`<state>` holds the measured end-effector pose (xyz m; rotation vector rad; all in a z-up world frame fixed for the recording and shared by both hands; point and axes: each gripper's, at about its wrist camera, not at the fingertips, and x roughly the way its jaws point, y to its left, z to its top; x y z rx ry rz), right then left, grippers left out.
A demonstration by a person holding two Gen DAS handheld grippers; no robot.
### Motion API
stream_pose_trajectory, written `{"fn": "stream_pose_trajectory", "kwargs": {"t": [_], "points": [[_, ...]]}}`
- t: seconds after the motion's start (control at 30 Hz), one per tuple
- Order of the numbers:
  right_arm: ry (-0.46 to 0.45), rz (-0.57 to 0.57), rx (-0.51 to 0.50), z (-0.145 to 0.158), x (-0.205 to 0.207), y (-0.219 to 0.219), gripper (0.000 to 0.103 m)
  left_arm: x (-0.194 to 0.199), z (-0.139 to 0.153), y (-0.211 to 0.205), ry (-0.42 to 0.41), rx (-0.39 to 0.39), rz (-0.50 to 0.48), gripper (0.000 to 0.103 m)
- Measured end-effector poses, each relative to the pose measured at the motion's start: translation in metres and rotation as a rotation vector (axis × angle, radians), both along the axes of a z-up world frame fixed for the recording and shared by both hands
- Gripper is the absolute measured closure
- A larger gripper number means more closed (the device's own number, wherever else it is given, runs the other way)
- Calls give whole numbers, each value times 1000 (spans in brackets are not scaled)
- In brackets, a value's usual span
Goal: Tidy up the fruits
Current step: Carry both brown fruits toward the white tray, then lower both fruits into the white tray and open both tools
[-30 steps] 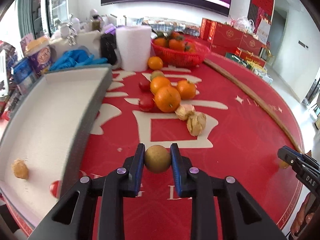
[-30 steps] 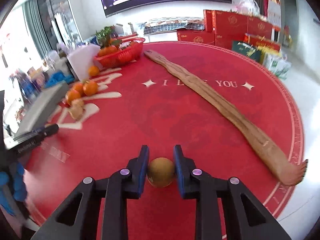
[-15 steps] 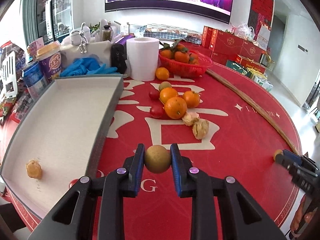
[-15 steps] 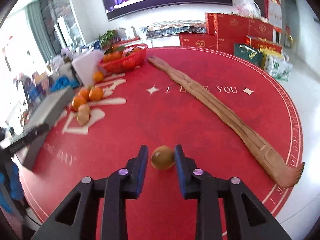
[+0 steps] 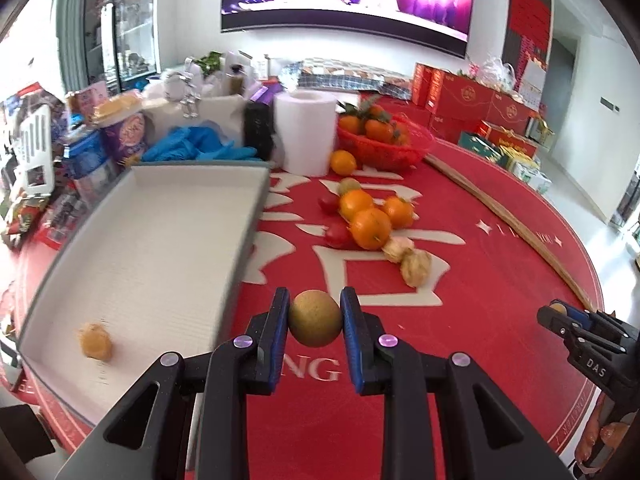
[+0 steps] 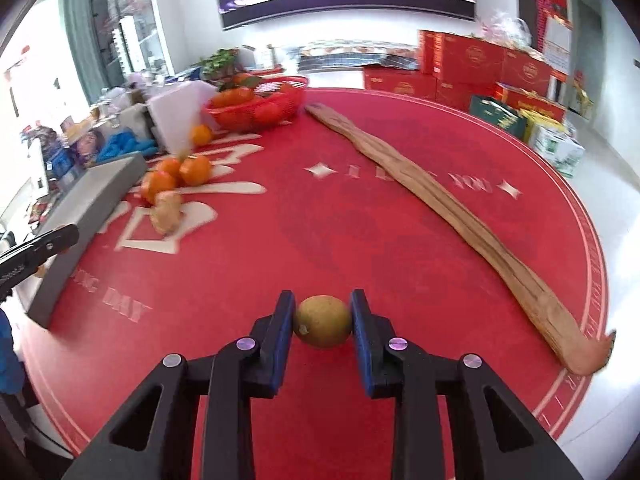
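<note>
My left gripper (image 5: 315, 310) is shut on a round brown fruit (image 5: 315, 326), held above the red tablecloth just right of the grey tray (image 5: 245, 240). Inside the white tray lies one small yellowish fruit (image 5: 95, 341). My right gripper (image 6: 322, 311) has its jaws closing, and both blue pads touch a second round brown fruit (image 6: 323, 323) low over the cloth. Loose oranges (image 5: 370, 227), red tomatoes (image 5: 338, 236) and two papery husk fruits (image 5: 416, 267) lie in a cluster past the left gripper. The right gripper (image 5: 560, 316) also shows at the right edge of the left wrist view.
A red basket (image 5: 384, 148) of oranges, a paper roll (image 5: 306, 132), blue gloves and packets crowd the far side. A long wooden piece (image 6: 440, 200) runs diagonally across the right half of the round table. The table edge curves close on the right.
The left gripper lifted with its fruit, so more of the tray shows. The right jaws opened around their fruit half a second ago and have closed back onto it.
</note>
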<state>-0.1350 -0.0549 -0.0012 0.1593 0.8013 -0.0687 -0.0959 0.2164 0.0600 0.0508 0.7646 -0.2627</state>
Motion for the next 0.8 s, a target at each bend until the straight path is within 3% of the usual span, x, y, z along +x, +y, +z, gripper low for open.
{"fn": "stream_pose_trajectory", "kwargs": {"t": [0.23, 0.5, 0.8], "points": [[-17, 197, 106, 29, 37, 54, 74, 6, 12, 41, -45, 13, 97, 75], [-6, 432, 162, 52, 85, 148, 74, 25, 2, 88, -21, 33, 222, 75], [65, 566, 208, 50, 132, 223, 73, 39, -18, 116, 13, 52, 288, 75]]}}
